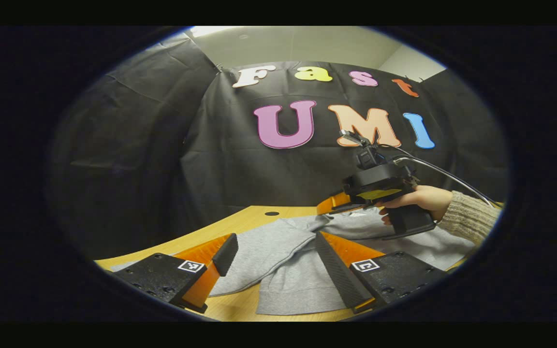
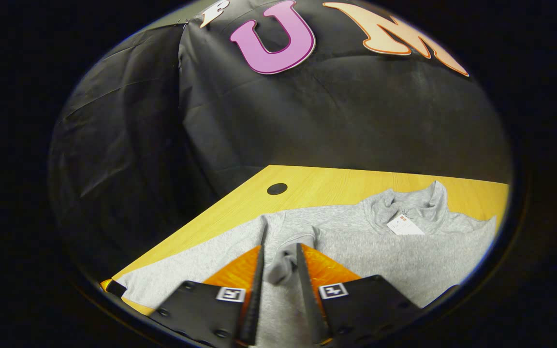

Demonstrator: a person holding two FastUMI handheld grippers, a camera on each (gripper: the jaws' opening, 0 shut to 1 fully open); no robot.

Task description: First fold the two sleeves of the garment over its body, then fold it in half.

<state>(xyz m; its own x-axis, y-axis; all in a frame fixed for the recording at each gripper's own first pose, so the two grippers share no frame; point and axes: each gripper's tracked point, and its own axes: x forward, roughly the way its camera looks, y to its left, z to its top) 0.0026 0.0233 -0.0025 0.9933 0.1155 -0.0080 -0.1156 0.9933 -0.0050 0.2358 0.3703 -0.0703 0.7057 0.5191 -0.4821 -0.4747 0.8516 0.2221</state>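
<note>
A grey sweatshirt (image 2: 385,256) lies flat on the wooden table (image 2: 336,183), its collar and a white tag (image 2: 404,225) toward the far right. In the right gripper view, my right gripper (image 2: 281,244) is shut on a bunched grey sleeve cuff (image 2: 282,267) held over the body. The left gripper view shows this right gripper (image 1: 339,207) held by a hand (image 1: 421,199) above the sweatshirt (image 1: 278,261). My left gripper (image 1: 275,237) hovers open low over the cloth, with nothing between its fingers.
The table has a round cable hole (image 2: 277,188) near its far edge, also seen as the hole (image 1: 271,213) in the left gripper view. A black cloth wall (image 2: 356,121) closes the back and left side. A knit sleeve (image 1: 469,217) and a cable (image 1: 443,171) come in from the right.
</note>
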